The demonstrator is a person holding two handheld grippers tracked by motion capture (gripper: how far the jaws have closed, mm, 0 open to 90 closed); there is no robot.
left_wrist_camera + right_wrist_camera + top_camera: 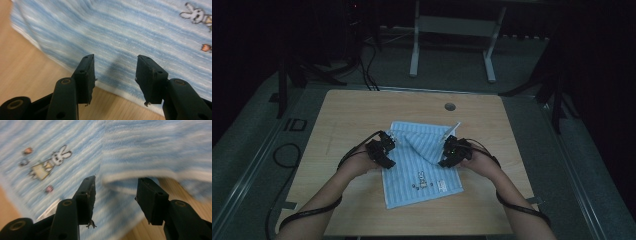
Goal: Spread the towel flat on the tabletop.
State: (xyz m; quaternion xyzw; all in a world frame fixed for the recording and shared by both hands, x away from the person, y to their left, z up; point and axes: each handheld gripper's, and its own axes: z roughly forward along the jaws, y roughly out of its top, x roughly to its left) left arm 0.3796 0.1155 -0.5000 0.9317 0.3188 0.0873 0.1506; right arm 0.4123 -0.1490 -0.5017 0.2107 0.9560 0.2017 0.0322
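Note:
A light blue striped towel [422,162] lies on the wooden table [347,115], its far part folded toward me into a raised hump. My left gripper [384,147] sits at the towel's left edge, and my right gripper [449,150] at its right edge. In the left gripper view the left gripper [115,75] is open, with the towel [120,32] edge lying under the gap. In the right gripper view the right gripper [116,195] is open over the towel [75,142], a folded white hem [140,173] just beyond its jaws. A small rabbit print [48,165] marks the cloth.
A round cable hole [450,106] sits near the table's far edge. Behind the table stand a white desk frame [452,45] and dark stands on a grey floor. Cables trail from both grippers along my forearms.

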